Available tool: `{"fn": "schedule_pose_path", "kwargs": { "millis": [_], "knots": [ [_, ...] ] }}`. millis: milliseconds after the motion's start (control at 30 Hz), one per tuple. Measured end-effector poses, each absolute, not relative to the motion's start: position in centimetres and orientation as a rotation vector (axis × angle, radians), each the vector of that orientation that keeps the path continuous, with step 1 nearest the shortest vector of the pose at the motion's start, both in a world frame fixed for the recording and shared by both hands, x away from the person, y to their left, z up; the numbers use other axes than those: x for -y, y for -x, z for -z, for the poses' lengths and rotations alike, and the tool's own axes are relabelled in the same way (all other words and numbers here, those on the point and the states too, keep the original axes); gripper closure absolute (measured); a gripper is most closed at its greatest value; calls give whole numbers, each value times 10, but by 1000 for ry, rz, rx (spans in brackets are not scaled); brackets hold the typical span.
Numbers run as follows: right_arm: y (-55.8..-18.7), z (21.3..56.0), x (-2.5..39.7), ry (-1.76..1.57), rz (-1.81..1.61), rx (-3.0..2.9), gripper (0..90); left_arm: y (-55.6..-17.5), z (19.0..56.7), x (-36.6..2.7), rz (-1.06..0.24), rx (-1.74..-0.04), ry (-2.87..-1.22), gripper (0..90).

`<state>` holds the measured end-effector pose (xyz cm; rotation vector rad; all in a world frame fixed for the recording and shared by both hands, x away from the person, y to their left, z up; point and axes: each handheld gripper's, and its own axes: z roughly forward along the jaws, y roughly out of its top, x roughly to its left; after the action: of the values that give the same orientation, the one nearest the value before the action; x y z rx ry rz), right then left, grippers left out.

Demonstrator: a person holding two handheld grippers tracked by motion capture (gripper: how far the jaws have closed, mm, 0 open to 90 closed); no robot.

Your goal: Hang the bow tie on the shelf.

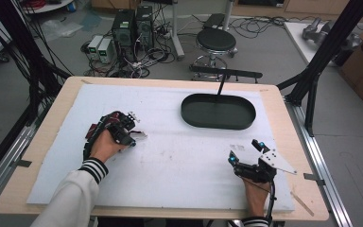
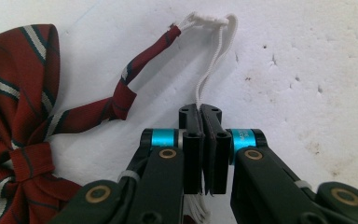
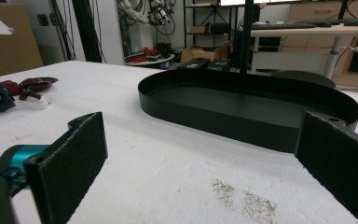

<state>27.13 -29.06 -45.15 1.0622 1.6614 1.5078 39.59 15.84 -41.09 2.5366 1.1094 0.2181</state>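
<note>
Clenched on the white cord (image 2: 213, 60), my left gripper (image 2: 204, 114) has its jaws pressed together with the thin loop pinched between them, at lower centre of the left gripper view. That cord runs up to the top centre of the frame, where it joins the red striped strap (image 2: 137, 70) of the bow tie (image 2: 16, 116), which lies flat on the white mat (image 2: 307, 56) at the left edge. In the high view the left gripper (image 1: 131, 135) sits left of centre, the bow tie under and beside it. My right gripper (image 1: 246, 152), at lower right, is released: its pads (image 3: 70, 161) stand wide apart with nothing between them, aimed toward the black tray (image 3: 242, 119) at upper centre right. I judge the step in hand to be the pick-up of the bow tie by its cord. The next move, as I read it, calls for a steady lift so the thin cord does not slip, then a carry toward the tray (image 1: 217, 111).
</note>
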Motion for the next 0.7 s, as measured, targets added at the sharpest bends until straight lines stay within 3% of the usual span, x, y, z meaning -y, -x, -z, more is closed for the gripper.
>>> {"fn": "schedule_pose_path", "kwargs": {
  "millis": [433, 700],
  "knots": [
    [-272, 451, 291, -1067, -1503, -1663, 13, -390, 395, -163, -250, -1026, -2425, 871],
    [-272, 451, 291, -1066, -1500, -1663, 13, -387, 370, -174, -292, -988, -2249, 871]
  ]
}}
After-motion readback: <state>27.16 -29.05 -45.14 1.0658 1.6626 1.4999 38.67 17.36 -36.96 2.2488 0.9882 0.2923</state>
